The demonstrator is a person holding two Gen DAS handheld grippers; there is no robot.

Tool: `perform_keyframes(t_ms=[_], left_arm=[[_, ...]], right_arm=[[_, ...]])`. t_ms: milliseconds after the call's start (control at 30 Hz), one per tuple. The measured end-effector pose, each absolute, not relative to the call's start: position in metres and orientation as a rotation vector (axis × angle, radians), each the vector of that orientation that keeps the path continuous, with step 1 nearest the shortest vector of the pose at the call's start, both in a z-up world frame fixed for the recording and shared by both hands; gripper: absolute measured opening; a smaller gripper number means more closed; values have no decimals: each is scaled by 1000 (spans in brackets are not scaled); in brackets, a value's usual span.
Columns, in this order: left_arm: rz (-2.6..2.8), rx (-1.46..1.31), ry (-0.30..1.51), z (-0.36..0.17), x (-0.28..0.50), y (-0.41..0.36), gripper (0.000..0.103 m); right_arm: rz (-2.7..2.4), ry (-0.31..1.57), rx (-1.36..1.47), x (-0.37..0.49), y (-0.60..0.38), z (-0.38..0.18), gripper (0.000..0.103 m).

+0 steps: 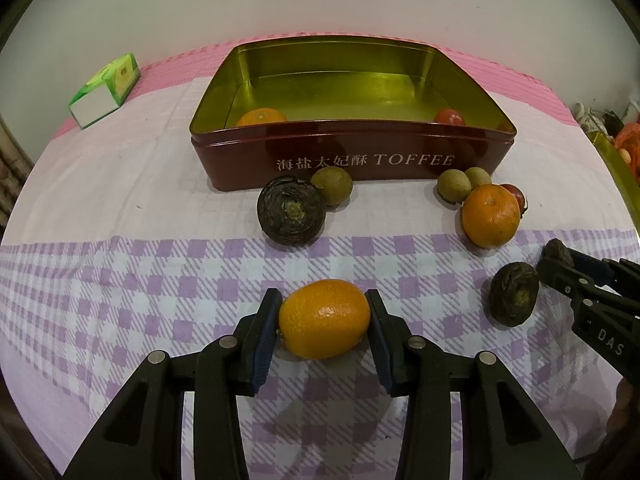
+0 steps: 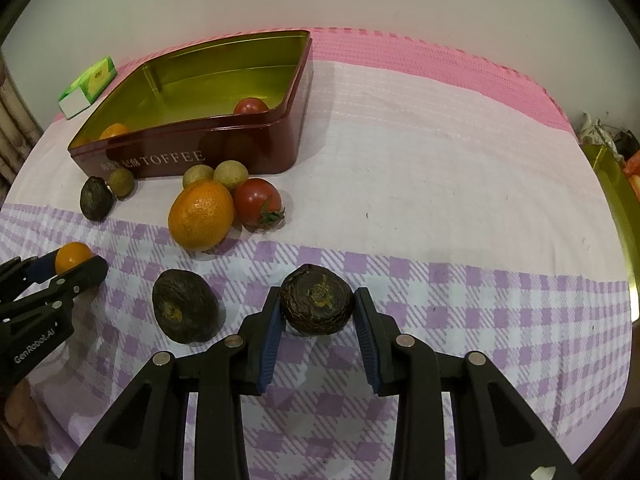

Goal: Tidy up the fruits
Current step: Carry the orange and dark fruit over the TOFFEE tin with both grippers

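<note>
- Your left gripper (image 1: 325, 322) is closed on a kumquat (image 1: 324, 319), pads pressing both its ends, jaws narrow.
- Your right gripper (image 2: 317, 308) is clamped on a dark fruit (image 2: 317, 305), a pad on each side, jaws also narrow.
- Both grippers point steeply down at the checked cloth (image 2: 460, 320).
- Tin (image 1: 352, 152) marked TOFFEE sits ahead of the left gripper, open; an orange (image 1: 262, 116) lies in its near left corner, a tomato (image 1: 450, 117) in its near right corner.
- Ahead of the left gripper, before the tin: a second dark fruit (image 1: 291, 210) touching a longan (image 1: 332, 185).
- Ahead and right of the left gripper: big orange (image 1: 491, 215), two longans (image 1: 454, 185) and a tomato (image 1: 516, 194) bunched together in front of the tin.
- Just left of the right gripper: a third dark fruit (image 2: 185, 311) loose on the cloth, between your two grippers.
- Green carton (image 1: 105, 90) far ahead left of the left gripper, beside the tin, apart from it.
- Gold tray edge (image 2: 618, 200) at far right of the right gripper; contents unclear.
</note>
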State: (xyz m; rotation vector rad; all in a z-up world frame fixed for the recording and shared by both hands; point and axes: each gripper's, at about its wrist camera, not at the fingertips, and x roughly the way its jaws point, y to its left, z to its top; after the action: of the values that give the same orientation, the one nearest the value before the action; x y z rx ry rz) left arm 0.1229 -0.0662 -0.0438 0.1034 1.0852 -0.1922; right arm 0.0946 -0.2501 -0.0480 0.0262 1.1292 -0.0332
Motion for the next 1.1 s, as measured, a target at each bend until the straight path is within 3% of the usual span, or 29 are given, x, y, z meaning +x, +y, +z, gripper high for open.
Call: perform_keyframes(t_ms=[400,1100], left_arm=[[-211,88,1066,-38,121,-70,43],[-196,2,948,21,173,-45,43]], right_arm=[[-23,1111,40,98,-248,-33,32],[109,1012,-7,154,-209,12,32]])
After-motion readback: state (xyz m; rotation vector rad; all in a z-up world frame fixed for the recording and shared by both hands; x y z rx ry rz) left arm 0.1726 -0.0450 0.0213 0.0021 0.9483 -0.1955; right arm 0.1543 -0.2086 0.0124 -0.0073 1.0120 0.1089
